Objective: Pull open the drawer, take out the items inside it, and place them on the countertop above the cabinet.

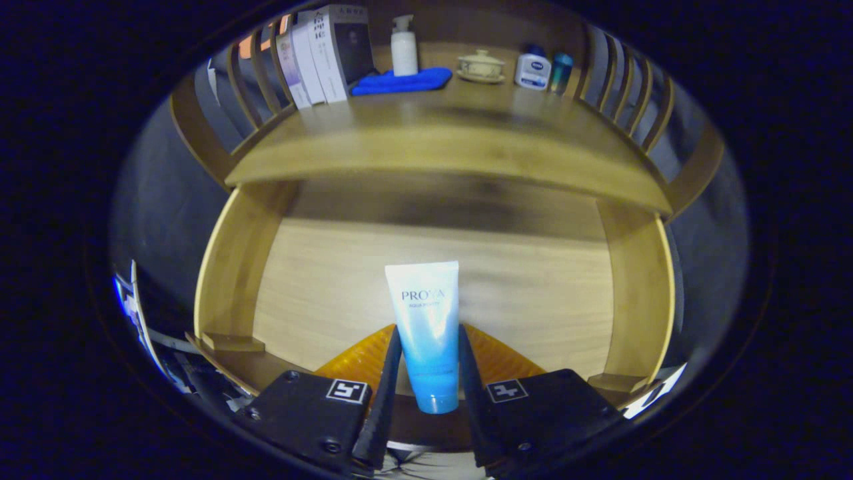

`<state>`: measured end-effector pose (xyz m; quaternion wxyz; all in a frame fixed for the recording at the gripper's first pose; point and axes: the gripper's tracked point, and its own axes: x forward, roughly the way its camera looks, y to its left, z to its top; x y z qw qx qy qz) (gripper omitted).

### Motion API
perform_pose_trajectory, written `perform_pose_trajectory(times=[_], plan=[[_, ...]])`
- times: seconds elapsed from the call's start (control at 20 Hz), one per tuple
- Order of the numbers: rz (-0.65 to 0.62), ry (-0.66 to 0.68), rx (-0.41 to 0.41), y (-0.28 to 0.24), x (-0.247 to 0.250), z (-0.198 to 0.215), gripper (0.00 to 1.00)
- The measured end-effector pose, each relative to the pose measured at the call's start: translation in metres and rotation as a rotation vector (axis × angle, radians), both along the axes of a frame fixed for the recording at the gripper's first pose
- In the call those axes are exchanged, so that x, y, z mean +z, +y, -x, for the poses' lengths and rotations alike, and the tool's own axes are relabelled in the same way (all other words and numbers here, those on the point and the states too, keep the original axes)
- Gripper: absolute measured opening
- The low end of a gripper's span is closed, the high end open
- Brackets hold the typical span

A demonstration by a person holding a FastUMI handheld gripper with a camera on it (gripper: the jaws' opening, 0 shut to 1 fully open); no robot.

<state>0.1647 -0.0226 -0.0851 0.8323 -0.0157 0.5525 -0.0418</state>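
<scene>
The drawer (426, 280) stands pulled open below the counter (440, 143), its pale wooden floor and both side walls in plain sight, so the first step of the task looks done. The gripper (430, 363) has its two dark fingers (390, 380) closed in on a blue-and-white tube (426, 333), one finger pressing each side of the tube's lower half, and the tube sits between them over the drawer floor. Whether it has been lifted clear of the floor or still rests on it cannot be told from this angle. The tube's long axis runs straight along the line of the fingers: its round cap end lies nearest the gripper body, low between the fingers, and its flat crimped end points forward, toward the back of the drawer and the counter above. The printed side faces up toward the camera. No other item can be seen on the bare part of the drawer floor, though the corner under the fingers is hidden. What is left, by my reading, is to carry the tube up and out over the drawer's front and set it down on the counter, where free wood lies in front of a row of things at the back: some books (320, 57), a white pump bottle (404, 47), a blue cloth (403, 81), a small lidded dish (480, 67), and two small bottles (543, 70).
</scene>
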Motion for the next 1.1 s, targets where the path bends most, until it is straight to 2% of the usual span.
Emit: perform_pose_trajectory(times=[0.5, 0.65, 0.85, 1.1], plan=[[0.075, -0.164, 0.022, 0.010, 0.072, -0.082, 0.51], [0.044, -0.214, 0.002, 0.014, 0.072, -0.108, 0.51], [0.074, -0.272, 0.026, 0.013, 0.067, -0.146, 0.51], [0.103, -0.255, -0.018, 0.003, 0.057, -0.175, 0.51]])
